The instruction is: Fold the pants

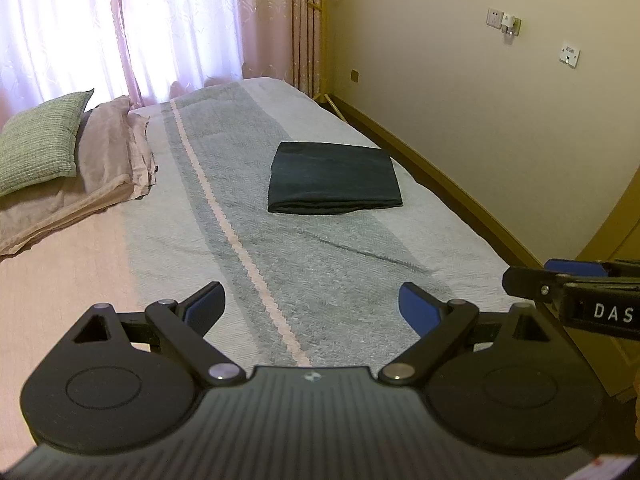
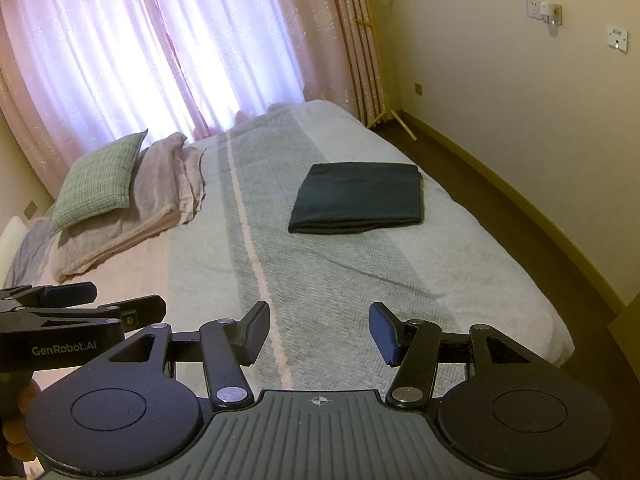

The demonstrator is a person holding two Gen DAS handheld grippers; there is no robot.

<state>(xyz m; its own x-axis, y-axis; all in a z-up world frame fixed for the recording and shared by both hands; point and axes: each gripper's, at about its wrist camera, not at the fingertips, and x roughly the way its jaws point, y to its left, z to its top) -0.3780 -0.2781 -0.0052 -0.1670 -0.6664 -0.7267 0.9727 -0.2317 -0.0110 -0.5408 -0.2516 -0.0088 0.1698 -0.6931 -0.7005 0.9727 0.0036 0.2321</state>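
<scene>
The dark pants (image 1: 334, 178) lie folded into a neat rectangle on the grey-striped bedspread (image 1: 304, 264), toward the bed's right side; they show again in the right wrist view as the pants (image 2: 358, 198). My left gripper (image 1: 312, 312) hovers over the near end of the bed, well short of the pants, open with nothing between its blue pads. My right gripper (image 2: 320, 332) is likewise open and empty, short of the pants. Each gripper's tip shows at the edge of the other's view: the right gripper (image 1: 532, 276) and the left gripper (image 2: 96, 300).
A green pillow (image 1: 38, 146) leans on folded pink bedding (image 1: 102, 172) at the left of the bed. Pink curtains (image 2: 160, 48) hang behind. A cream wall (image 1: 500, 120) with sockets and dark floor (image 2: 500, 208) run along the bed's right edge.
</scene>
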